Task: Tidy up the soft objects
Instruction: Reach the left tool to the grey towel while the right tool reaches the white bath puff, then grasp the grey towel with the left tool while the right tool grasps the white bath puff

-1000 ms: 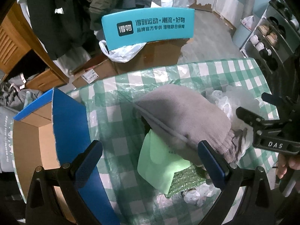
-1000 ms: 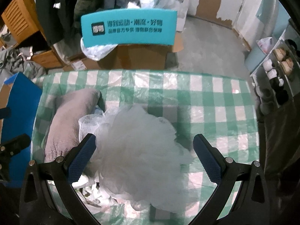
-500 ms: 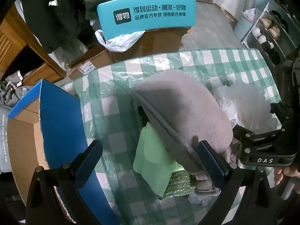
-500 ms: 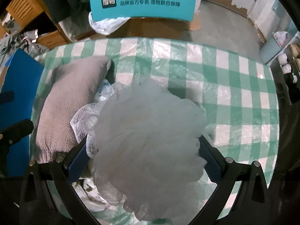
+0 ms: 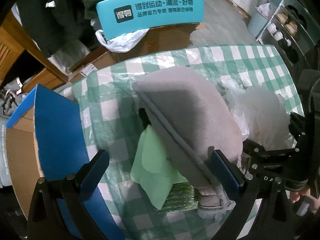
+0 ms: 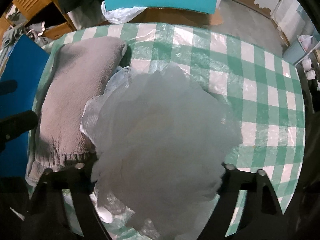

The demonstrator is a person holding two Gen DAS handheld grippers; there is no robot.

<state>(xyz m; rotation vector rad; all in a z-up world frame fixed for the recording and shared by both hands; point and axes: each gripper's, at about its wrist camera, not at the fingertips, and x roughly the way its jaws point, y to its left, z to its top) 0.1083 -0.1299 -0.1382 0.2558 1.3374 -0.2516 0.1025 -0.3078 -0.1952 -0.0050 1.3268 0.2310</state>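
Note:
A white mesh pouf lies on the checked tablecloth. My right gripper has come down around it. Its jaws are closing and the pads are sunk into the mesh, hidden by it. In the left wrist view the pouf is at the right, beside a folded grey towel. That towel overlaps a light green cloth and a green scrubber. My left gripper hangs open above the green cloth. Its right pad is near the towel's lower end, and nothing is held.
An open cardboard box with blue flaps stands at the table's left edge. Behind the table are a teal printed box, brown cartons and a white plastic bag. Crumpled clear plastic lies under the pouf. Shelves with shoes are at the right.
My right gripper sank over the pouf, and its jaws narrowed from beside the mesh into it. The left gripper stayed open and hardly moved.

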